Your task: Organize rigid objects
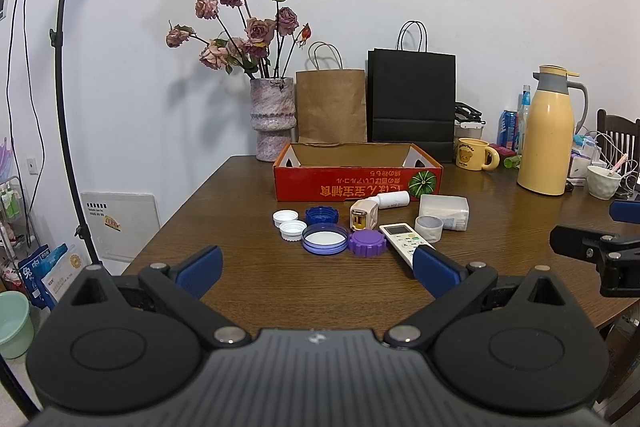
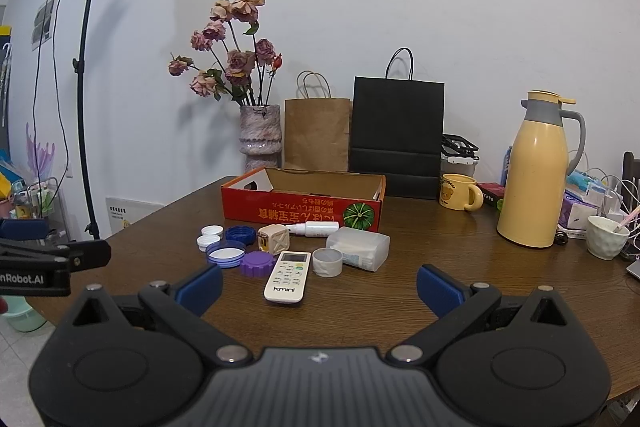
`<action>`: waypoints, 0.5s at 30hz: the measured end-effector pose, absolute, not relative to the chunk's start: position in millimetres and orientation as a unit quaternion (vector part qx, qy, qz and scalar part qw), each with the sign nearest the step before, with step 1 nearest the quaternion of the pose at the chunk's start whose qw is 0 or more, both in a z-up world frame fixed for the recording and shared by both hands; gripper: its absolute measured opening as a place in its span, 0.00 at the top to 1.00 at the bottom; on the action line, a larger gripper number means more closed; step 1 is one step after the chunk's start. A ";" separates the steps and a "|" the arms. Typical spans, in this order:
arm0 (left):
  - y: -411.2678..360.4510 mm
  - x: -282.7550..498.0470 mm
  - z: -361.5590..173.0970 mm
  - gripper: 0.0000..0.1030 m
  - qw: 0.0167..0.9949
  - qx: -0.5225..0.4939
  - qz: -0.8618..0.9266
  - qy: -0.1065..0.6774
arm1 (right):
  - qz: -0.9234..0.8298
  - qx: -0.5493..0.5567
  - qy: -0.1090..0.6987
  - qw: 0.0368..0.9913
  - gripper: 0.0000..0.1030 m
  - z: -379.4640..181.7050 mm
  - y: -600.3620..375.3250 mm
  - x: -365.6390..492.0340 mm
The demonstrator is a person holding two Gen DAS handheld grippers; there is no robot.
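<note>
A red cardboard box stands open at mid-table. In front of it lie two white caps, a blue cap, a blue lid, a purple cap, a beige charger, a white bottle, a white remote, a tape roll and a clear plastic box. My left gripper is open and empty, near the remote. My right gripper is open and empty.
A vase of dried roses, a brown bag and a black bag stand behind the box. A yellow mug, a yellow thermos and a white bowl stand right. A light stand is left.
</note>
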State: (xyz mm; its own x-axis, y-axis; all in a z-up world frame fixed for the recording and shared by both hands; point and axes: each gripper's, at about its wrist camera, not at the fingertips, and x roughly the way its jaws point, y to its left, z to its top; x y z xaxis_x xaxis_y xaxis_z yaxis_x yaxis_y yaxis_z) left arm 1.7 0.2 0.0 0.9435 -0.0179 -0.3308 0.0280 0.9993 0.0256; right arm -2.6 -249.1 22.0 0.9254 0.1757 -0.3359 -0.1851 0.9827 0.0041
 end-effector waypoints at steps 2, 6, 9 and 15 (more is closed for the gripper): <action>0.9 -0.1 -0.7 0.00 0.986 0.015 -0.011 0.167 | 0.092 -0.014 0.170 0.981 0.00 21.8 -248.9 -2.6; 0.8 0.2 -0.8 0.00 0.986 0.015 -0.011 0.167 | 0.092 -0.014 0.170 0.981 0.00 21.7 -248.8 -2.8; 1.0 0.1 -0.7 0.00 0.986 0.014 -0.012 0.167 | 0.092 -0.015 0.170 0.981 0.00 21.3 -248.3 -2.8; 1.6 0.3 -0.5 0.00 0.986 0.014 -0.012 0.168 | 0.092 -0.015 0.170 0.981 0.00 21.4 -248.2 -3.1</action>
